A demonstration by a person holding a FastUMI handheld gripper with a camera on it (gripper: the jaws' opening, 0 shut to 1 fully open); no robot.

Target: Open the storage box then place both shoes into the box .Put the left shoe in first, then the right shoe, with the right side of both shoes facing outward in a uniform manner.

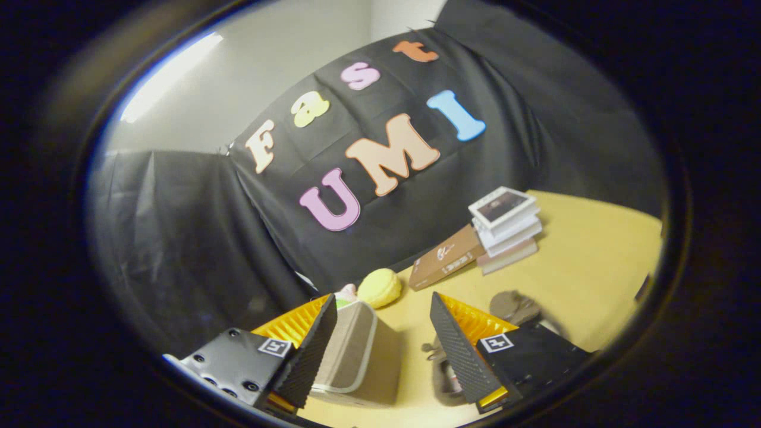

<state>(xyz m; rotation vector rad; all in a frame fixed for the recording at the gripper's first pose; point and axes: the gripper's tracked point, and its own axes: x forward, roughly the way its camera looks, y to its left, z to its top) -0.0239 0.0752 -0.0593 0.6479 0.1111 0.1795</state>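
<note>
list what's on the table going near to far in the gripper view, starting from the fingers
gripper, fingers apart with nothing between them → beige storage box by the fingers → yellow round plush → brown flat box → stack of white books → black cloth wall

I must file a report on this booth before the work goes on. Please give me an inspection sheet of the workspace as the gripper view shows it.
Surface: yellow table, bare in the middle.
Job's things: beige storage box between the fingers, close to the left one; whether it is open cannot be told. Shoes: a dark shape by the right finger, too unclear to name.
Clutter: stack of books, brown flat box beside it, yellow round object beyond the storage box.
Gripper: gripper open, holding nothing.
Cables: nothing seen.
Surroundings: black cloth wall, pale wall above it.
</note>
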